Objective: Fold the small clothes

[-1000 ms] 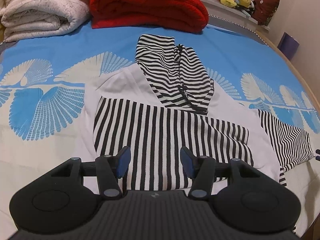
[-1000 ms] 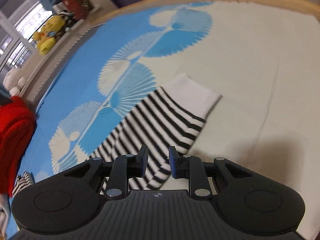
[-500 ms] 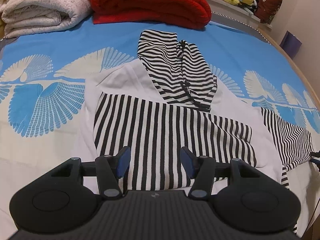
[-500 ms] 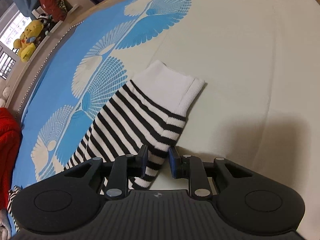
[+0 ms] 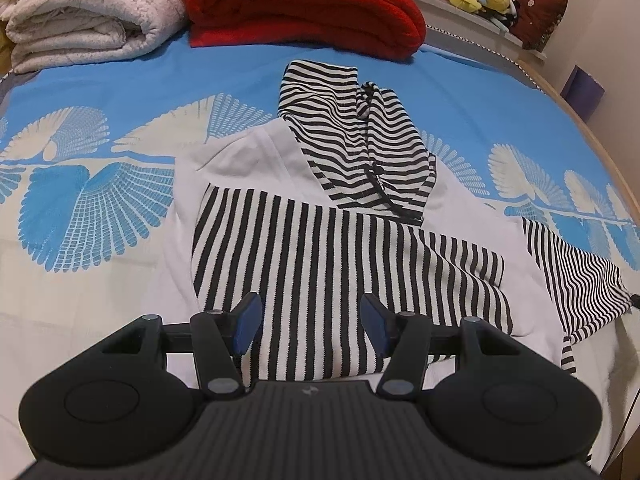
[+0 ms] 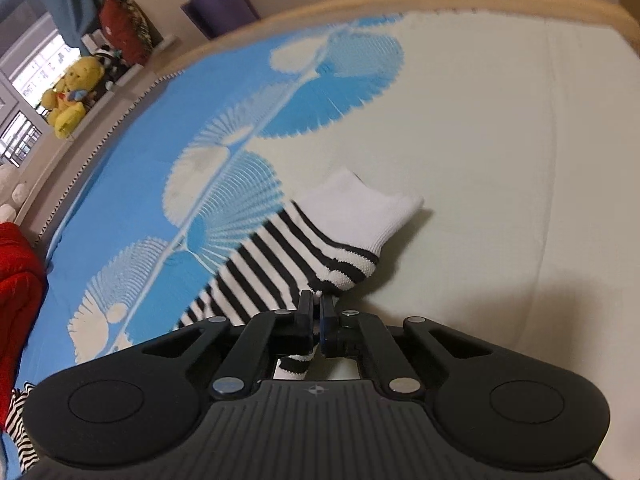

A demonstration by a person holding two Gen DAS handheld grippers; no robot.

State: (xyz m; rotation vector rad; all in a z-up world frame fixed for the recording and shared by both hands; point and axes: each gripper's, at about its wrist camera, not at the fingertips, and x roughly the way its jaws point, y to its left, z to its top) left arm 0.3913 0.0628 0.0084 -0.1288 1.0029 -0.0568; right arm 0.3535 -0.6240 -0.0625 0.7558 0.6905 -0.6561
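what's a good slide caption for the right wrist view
Right gripper pinches the striped sleeve near its white cuff.

Left tool agape, right tool clamped.

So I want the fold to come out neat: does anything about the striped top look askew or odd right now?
Mostly the hood: it lies twisted and rumpled across the white chest instead of flat. One striped sleeve is already folded over the body; the other sleeve lies out to the side, pinched near its cuff by the shut right gripper. Nothing looks damaged.
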